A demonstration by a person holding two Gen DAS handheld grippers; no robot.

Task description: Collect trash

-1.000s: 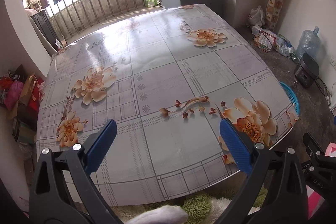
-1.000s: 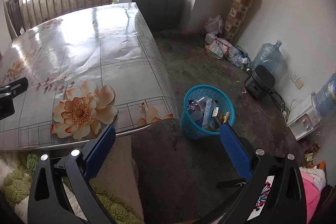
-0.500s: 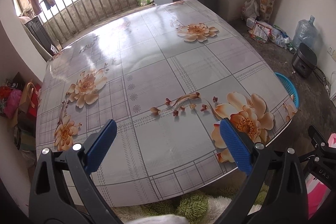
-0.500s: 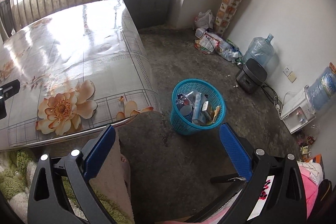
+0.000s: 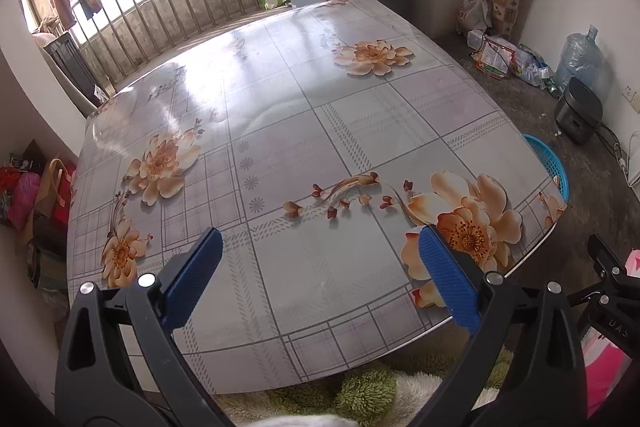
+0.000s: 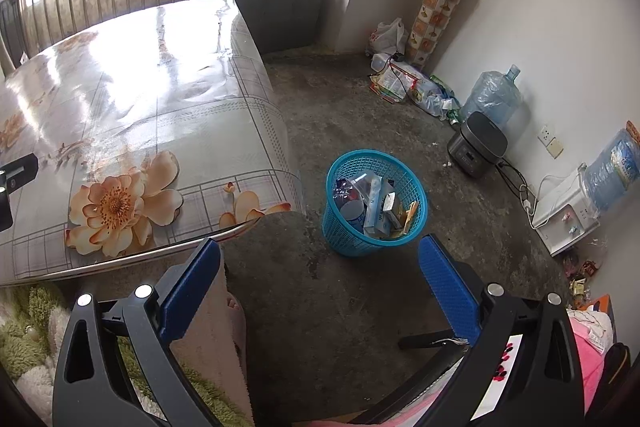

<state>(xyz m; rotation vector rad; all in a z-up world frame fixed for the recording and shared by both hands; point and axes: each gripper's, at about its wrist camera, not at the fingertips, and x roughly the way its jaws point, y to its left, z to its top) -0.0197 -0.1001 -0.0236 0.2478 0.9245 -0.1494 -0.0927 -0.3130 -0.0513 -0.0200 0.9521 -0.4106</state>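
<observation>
Sunlight from the barred window is glaring across the desk in the left wrist view, its glossy flowered cloth lying bare, with no trash showing on it. Over its near edge the left gripper is hanging with its blue pads spread wide, gripping nothing. At the desk's far right corner a sliver of the blue basket is peeking out on the floor, and part of the right gripper's black frame is showing at the right edge.

Turning to the right wrist view, bare concrete floor is filling most of the frame. The right gripper is hovering above it, jaws wide and empty. Just beyond, the basket is standing upright on the floor near the desk corner, already holding the collected trash: small cartons, a clear plastic piece and wrappers, all loosely heaped. More wrappers and bags are lying against the far wall, well apart from the basket.

Judging by looks, these pieces are handling light and crushable; cartons are best pinched across their flat faces, while film wrappers are looking slippery and are wanting a bunched fold between the pads. The open-mesh basket itself is seeming light and flexible, best taken at its rim
</observation>
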